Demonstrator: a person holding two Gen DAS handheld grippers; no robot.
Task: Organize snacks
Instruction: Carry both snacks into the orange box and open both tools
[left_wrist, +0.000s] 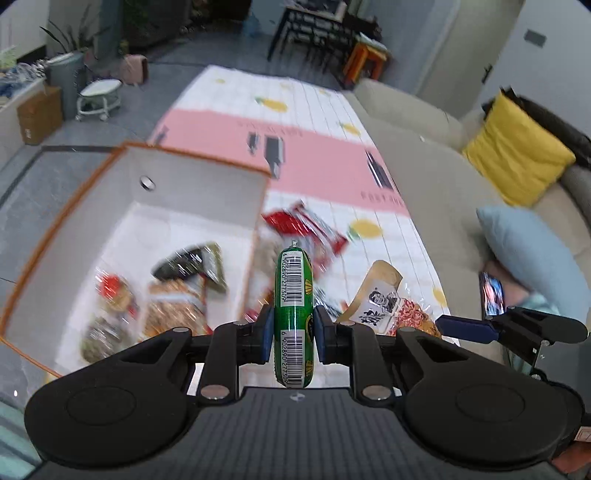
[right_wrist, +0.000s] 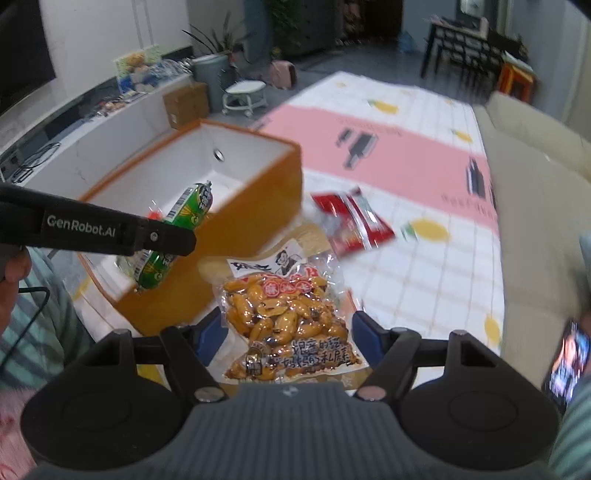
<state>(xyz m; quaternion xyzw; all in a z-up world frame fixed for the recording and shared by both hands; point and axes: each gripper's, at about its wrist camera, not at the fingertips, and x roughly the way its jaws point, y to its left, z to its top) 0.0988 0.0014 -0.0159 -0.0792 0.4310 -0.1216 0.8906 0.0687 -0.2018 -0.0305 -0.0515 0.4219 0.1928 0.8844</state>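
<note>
We see our left gripper (left_wrist: 293, 332) clamping a green sausage stick (left_wrist: 293, 295) at centre frame, its long axis pointing away, beside the orange box (left_wrist: 66, 206) of blurred snacks. Our right gripper (right_wrist: 286, 332) hangs with fingers wide over a peanut packet (right_wrist: 291, 314); its lower edge is hidden.

Place: home living room.
Seating: beige sofa (left_wrist: 417, 147) with yellow cushion (left_wrist: 517, 151) and pale blue cushion (left_wrist: 535, 254).
Floor: grey tiles, covered by pink-and-white play mat (right_wrist: 424, 155) with lemon print.
Far end: dark dining table with chairs (left_wrist: 321, 33).
Wall side: potted plant (right_wrist: 214, 48), low white TV bench (right_wrist: 96, 129).
</note>
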